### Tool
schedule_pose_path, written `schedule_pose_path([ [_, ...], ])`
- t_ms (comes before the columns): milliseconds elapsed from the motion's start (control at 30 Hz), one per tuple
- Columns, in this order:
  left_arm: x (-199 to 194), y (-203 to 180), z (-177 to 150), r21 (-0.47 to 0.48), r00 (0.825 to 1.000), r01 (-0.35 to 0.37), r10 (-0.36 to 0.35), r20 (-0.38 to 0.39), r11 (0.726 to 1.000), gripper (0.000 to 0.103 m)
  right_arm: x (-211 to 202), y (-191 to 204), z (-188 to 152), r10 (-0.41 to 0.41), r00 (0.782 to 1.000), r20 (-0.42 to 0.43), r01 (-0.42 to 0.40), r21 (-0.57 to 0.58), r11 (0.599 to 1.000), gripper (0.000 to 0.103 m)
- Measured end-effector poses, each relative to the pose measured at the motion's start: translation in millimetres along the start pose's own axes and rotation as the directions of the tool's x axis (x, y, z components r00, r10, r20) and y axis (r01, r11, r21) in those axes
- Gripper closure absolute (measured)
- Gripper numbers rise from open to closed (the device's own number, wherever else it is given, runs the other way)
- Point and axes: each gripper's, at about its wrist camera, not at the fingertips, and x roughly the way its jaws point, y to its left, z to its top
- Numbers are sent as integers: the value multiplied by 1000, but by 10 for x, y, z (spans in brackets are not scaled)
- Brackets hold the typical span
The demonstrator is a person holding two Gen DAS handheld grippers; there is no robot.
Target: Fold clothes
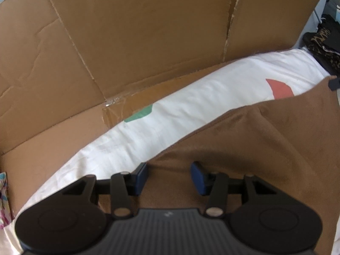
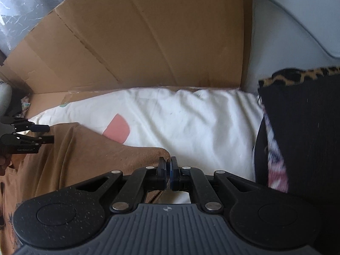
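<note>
A brown garment (image 1: 255,148) lies on a white sheet (image 1: 191,106). My left gripper (image 1: 169,177) hovers open just above the garment's edge, and no cloth is pinched between its blue pads (image 1: 198,179). In the right wrist view the same gripper (image 2: 47,133) shows at the far left with its fingers apart over the brown garment (image 2: 85,161). My right gripper (image 2: 167,165) is shut on a corner of that garment and holds it lifted a little off the sheet (image 2: 191,123). Its tip (image 1: 334,83) peeks in at the right edge of the left wrist view.
A big flattened cardboard box (image 1: 138,31) stands behind the sheet like a wall. A black garment with leopard trim (image 2: 297,110) and a patterned cloth (image 2: 276,161) lie at the right. The sheet has a red patch (image 2: 116,129) and a green patch (image 1: 140,113).
</note>
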Motion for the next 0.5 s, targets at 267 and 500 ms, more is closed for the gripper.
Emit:
schedule_pose_path([
  [267,7,26,0,2,1000,5,-5,5,1000,52,57,-19,268,-58,998,-11,58,-61,996,103],
  [500,2,44,29,1,1000,-28,28,11,1000,53,157,-55,342,-94,995,-14,93,-26,995,102],
])
